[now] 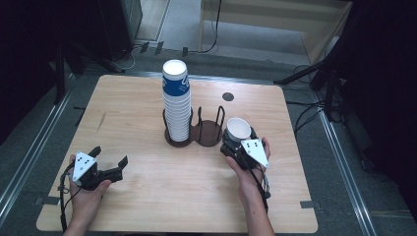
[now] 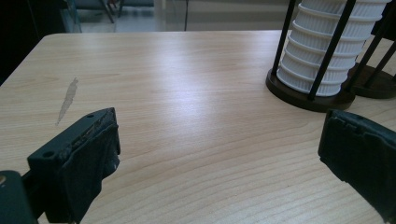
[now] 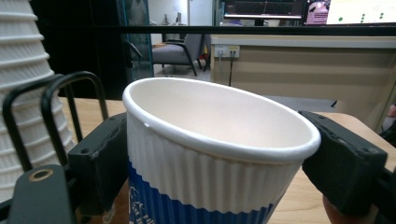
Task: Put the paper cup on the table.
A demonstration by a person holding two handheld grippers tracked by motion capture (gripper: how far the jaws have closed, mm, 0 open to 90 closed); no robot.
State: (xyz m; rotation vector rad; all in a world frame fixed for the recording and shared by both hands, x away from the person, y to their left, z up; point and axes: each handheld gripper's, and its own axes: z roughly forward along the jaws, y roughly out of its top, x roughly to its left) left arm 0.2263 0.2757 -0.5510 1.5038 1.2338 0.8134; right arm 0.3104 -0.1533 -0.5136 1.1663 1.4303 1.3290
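A tall stack of white ribbed paper cups (image 1: pixel 177 101) with a blue band near the top stands in the left ring of a dark two-ring holder (image 1: pixel 209 132); the stack's lower cups (image 2: pixel 327 51) also appear in the left gripper view. The holder's right ring holds nothing. My right gripper (image 1: pixel 238 140) is shut on a single upright paper cup (image 1: pixel 238 129), white with a blue base (image 3: pixel 205 154), just right of the holder. My left gripper (image 1: pixel 109 158) is open over bare wood at the table's front left, nothing between its fingers (image 2: pixel 79 158).
The wooden table (image 1: pixel 147 196) has a pale scuff mark (image 2: pixel 67 100) at its left and a dark round spot (image 1: pixel 227 97) at the back. Black stands and cables lie on the floor around the table.
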